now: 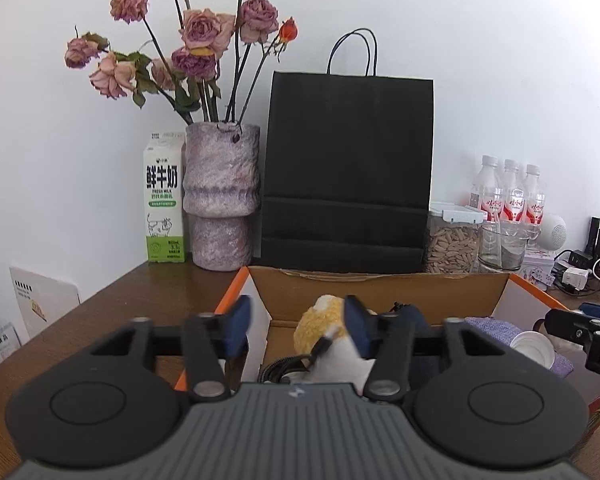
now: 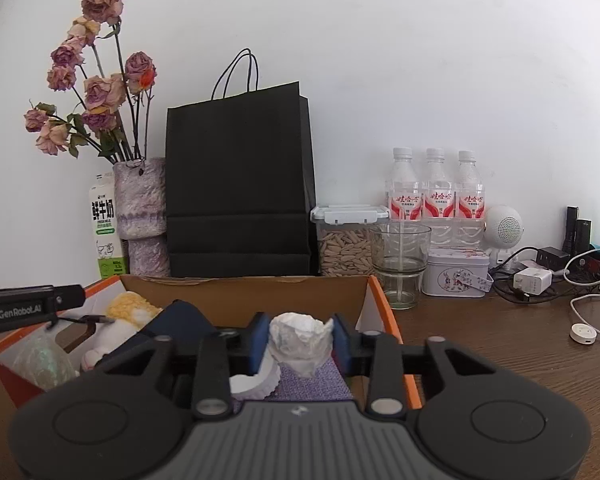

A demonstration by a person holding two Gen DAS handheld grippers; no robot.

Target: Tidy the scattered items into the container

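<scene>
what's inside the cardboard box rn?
In the cardboard box: plush toy, purple cloth, white cup, crumpled white wad and dark blue item. The grippers hide the rest.

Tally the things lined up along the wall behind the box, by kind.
Water bottles: 3
Black paper bag: 1
Vase of dried roses: 1
Milk carton: 1
Lidded jar of seeds: 1
Clear glass cup: 1
Printed tin: 1
White round speaker: 1
Total: 10
</scene>
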